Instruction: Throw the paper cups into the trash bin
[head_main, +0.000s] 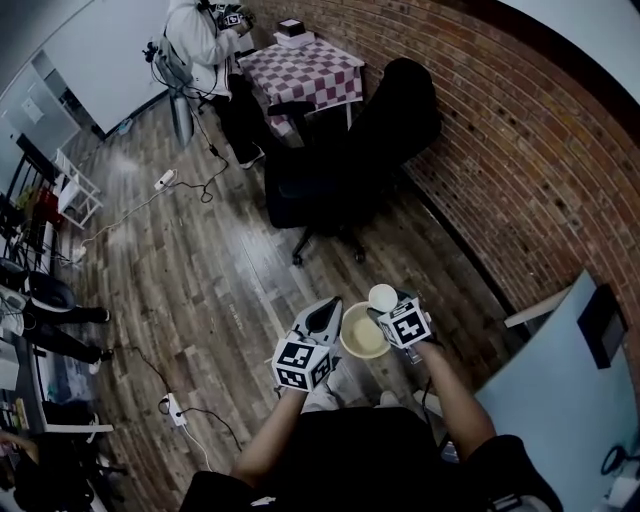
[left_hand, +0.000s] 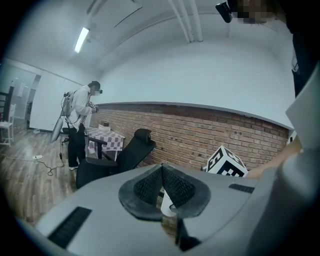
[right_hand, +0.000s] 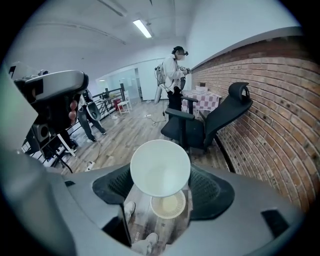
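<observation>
My right gripper (right_hand: 161, 176) clamps a paper cup (right_hand: 160, 165) at frame centre, above the trash bin (right_hand: 168, 205); my left gripper (left_hand: 162, 172) is pinched closed.

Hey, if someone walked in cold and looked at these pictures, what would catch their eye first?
First, the white paper cup gripped between the right gripper's fingers, above a round cream trash bin on the wood floor. Then the black office chair against the long brick wall, with another person at a checkered table beyond.
</observation>
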